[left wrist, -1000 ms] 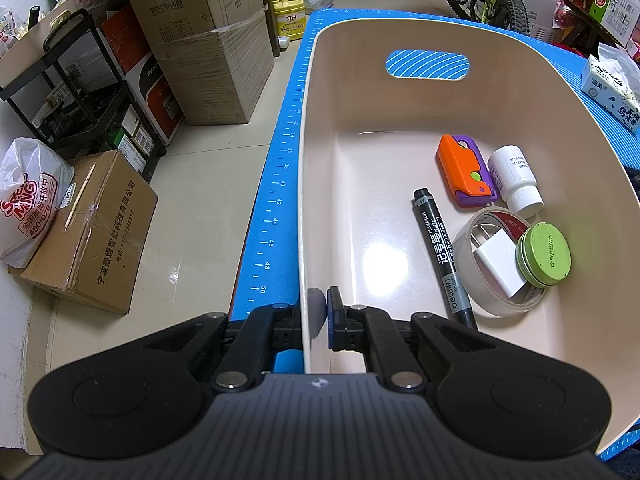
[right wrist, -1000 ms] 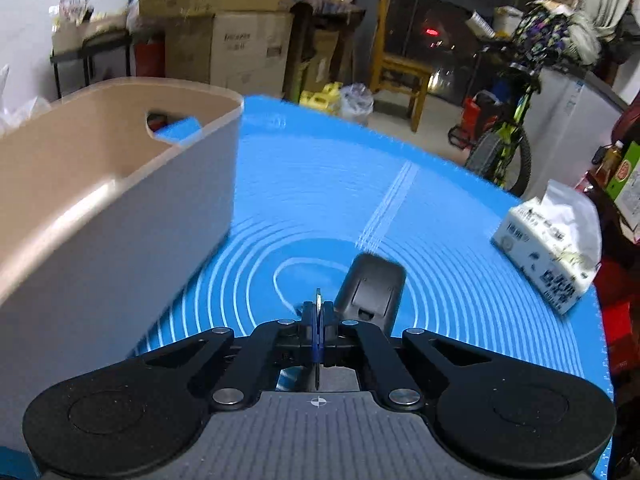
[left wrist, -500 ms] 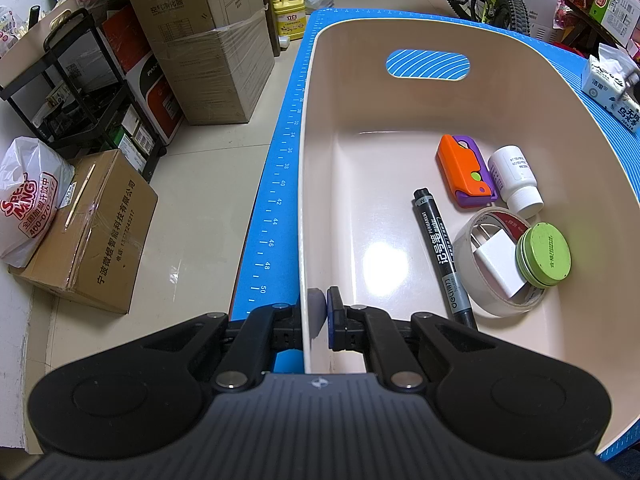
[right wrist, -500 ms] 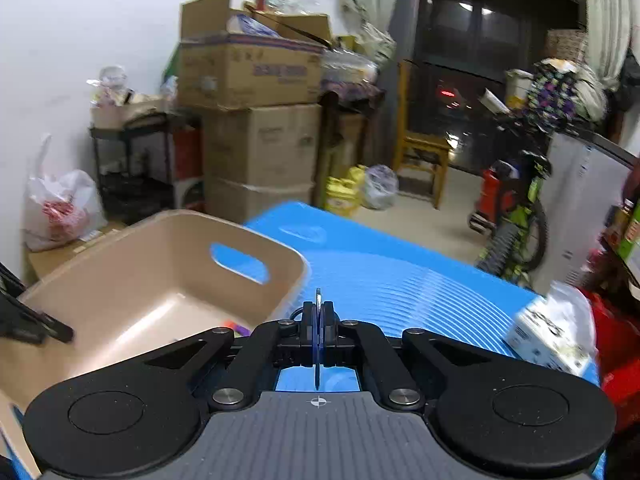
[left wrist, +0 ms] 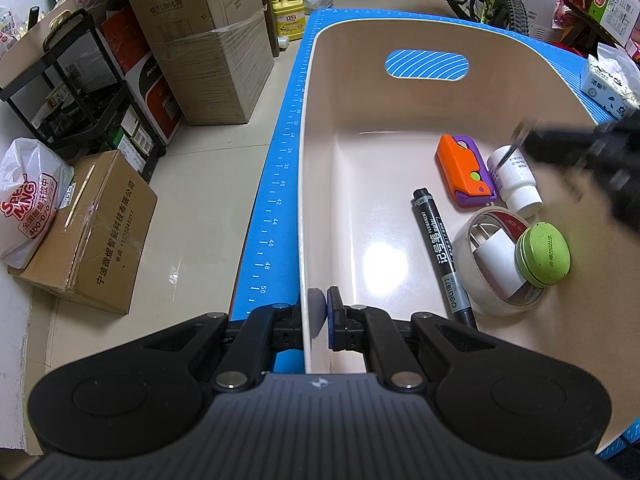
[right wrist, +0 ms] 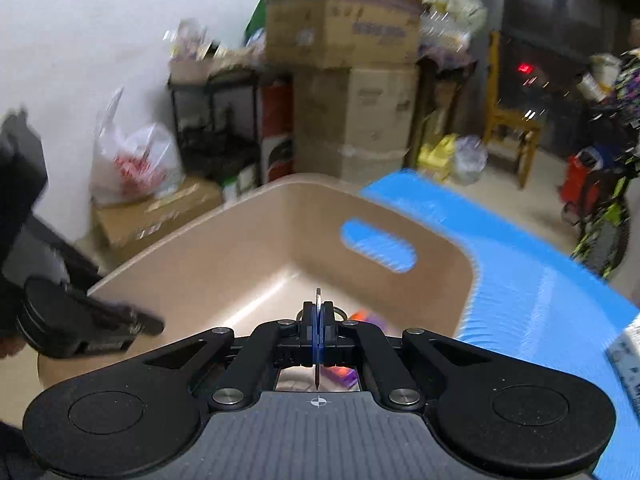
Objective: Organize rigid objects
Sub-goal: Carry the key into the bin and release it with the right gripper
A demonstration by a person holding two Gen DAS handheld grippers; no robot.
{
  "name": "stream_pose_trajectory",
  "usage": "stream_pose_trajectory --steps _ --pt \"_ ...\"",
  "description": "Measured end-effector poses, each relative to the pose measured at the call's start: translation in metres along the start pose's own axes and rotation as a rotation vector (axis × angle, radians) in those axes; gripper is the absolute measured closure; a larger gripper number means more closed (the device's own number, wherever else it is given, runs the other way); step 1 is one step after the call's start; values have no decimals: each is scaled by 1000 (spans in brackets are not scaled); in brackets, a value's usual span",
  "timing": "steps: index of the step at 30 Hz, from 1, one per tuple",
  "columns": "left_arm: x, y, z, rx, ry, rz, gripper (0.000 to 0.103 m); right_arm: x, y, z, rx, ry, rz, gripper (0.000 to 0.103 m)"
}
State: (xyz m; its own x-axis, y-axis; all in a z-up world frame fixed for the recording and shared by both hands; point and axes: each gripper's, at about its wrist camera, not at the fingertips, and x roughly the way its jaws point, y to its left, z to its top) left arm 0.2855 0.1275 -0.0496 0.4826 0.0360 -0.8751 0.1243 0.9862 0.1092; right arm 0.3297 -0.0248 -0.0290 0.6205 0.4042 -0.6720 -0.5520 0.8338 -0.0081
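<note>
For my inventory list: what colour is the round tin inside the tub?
The round tin is light green; the left wrist view shows it best.

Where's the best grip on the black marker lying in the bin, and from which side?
Probably mid-barrel on the black marker, coming from above with the jaws across its width. It lies flat on the floor of the bin, open floor on its left; the tape roll crowds its lower right, so grip toward the cap end, where both sides look free.
</note>
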Motion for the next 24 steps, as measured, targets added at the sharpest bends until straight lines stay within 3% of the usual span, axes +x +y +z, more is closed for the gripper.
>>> stream_pose_trajectory --steps 9,12,13,17,24 --pt "1 2 0 1 0 1 94 30 11 -11 -42 190 14 90" --pt "1 2 0 2 0 1 94 32 13 -15 -54 217 13 88" --pt "1 2 0 2 0 1 94 32 13 -16 -51 214 18 87" --pt "1 2 0 2 0 1 94 19 7 -14 -19 147 9 54" --pt "0 2 0 1 0 0 94 -25 -14 -10 38 -45 -52 38"
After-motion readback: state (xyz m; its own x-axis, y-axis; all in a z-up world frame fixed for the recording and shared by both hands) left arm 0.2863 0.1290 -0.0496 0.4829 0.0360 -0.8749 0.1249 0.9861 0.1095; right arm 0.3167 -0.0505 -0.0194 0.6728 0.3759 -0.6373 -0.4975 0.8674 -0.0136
